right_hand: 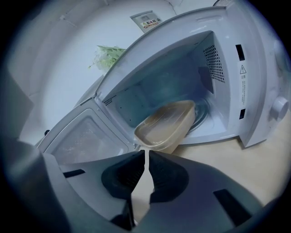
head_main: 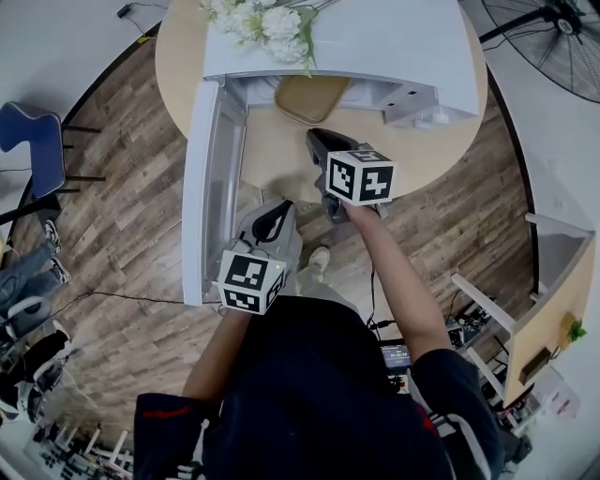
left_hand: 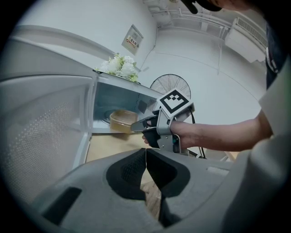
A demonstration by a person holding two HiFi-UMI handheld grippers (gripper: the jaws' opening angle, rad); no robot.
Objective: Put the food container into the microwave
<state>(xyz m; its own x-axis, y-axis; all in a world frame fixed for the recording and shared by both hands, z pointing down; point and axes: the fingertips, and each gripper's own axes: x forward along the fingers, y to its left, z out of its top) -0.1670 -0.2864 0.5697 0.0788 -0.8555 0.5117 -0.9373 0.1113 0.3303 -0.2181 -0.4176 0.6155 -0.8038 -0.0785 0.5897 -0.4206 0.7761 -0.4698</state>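
A tan, translucent food container (head_main: 309, 98) lies in the mouth of the white microwave (head_main: 375, 47), its near end poking out over the front sill (right_hand: 166, 125). The microwave door (head_main: 202, 187) hangs open to the left. My right gripper (right_hand: 148, 152) is shut with nothing between its jaws, its tips just short of the container's near rim. In the left gripper view the right gripper (left_hand: 135, 127) points at the container (left_hand: 122, 120). My left gripper (left_hand: 146, 151) is shut and empty. It hangs back beside the open door (head_main: 279, 208).
The microwave stands on a round wooden table (head_main: 272, 150). White flowers (head_main: 267, 21) lie on the microwave's top. Its knob (right_hand: 279, 109) sits on the panel to the right of the cavity. A floor fan (head_main: 562, 42), a blue chair (head_main: 33, 131) and a shelf (head_main: 553, 309) stand around the table.
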